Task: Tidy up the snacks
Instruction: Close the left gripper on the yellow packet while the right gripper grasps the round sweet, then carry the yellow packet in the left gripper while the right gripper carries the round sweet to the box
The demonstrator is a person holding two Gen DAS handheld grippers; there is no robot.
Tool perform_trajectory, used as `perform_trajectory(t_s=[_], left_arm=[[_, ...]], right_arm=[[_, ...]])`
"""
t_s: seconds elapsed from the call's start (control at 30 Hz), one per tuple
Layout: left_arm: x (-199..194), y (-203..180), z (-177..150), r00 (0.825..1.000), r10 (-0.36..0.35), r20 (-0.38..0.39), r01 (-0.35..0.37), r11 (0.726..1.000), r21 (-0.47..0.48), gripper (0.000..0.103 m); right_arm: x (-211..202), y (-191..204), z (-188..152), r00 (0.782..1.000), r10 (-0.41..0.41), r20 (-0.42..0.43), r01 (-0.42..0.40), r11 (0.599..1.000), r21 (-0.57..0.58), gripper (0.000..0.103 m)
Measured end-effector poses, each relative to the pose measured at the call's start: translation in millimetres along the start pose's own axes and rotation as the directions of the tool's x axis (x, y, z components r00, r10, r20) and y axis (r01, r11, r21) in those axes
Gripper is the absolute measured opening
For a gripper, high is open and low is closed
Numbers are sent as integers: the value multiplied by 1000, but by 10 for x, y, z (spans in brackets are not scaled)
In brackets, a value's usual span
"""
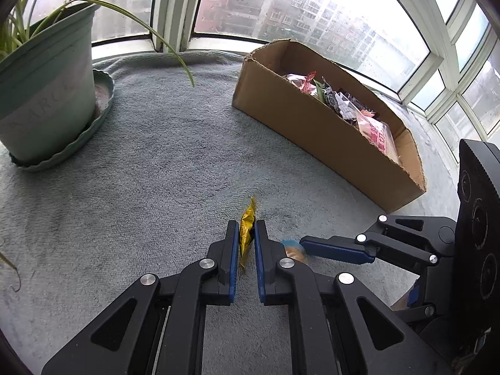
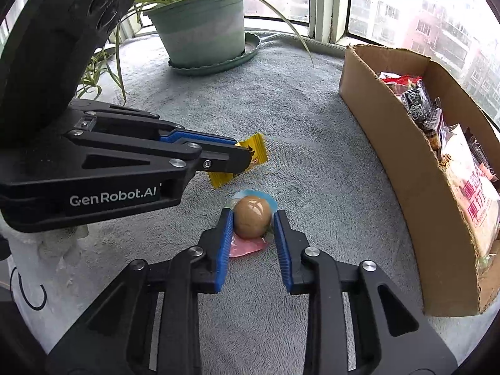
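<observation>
My left gripper (image 1: 246,229) is shut on a yellow snack packet (image 1: 247,228), held on edge just over the grey cloth; the packet also shows in the right wrist view (image 2: 254,153), pinched by the left gripper (image 2: 245,156). My right gripper (image 2: 253,218) is closed around a packaged brown egg (image 2: 251,220) in a clear wrapper with blue and pink ends, at the cloth. In the left wrist view the egg (image 1: 293,251) peeks out beside the right gripper's finger (image 1: 336,248). A cardboard box (image 1: 315,131) with several snack packets stands at the right, also in the right wrist view (image 2: 403,156).
A green potted plant (image 1: 43,93) on a saucer stands at the back left, also in the right wrist view (image 2: 203,28), with long leaves hanging over the cloth. Windows run behind the grey cloth (image 1: 156,156). A small plant (image 2: 93,75) sits at the left.
</observation>
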State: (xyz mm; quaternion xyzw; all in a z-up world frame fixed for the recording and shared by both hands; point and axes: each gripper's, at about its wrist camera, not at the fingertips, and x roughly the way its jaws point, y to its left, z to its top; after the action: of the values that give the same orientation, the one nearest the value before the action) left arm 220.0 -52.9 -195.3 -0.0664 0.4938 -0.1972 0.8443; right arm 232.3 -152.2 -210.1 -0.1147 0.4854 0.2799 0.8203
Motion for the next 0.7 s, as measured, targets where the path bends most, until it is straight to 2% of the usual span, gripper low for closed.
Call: perform_trajectory(t_s=[0.27,0.47,0.7], left_arm=[[-84,-35,11,1000,23,20,-23,1000,15,8],[-255,-218,58,998,33,61,-36,997,65,8],[-502,-514,194,991,9,133,-25,993,118,8]], right_arm=[[-176,-83,-78,999,-1,36,0,999,45,27],[-530,-188,-87,995,-7,103,0,997,73,27],[-1004,-396,-73,982,-54,181,35,994,106,27]])
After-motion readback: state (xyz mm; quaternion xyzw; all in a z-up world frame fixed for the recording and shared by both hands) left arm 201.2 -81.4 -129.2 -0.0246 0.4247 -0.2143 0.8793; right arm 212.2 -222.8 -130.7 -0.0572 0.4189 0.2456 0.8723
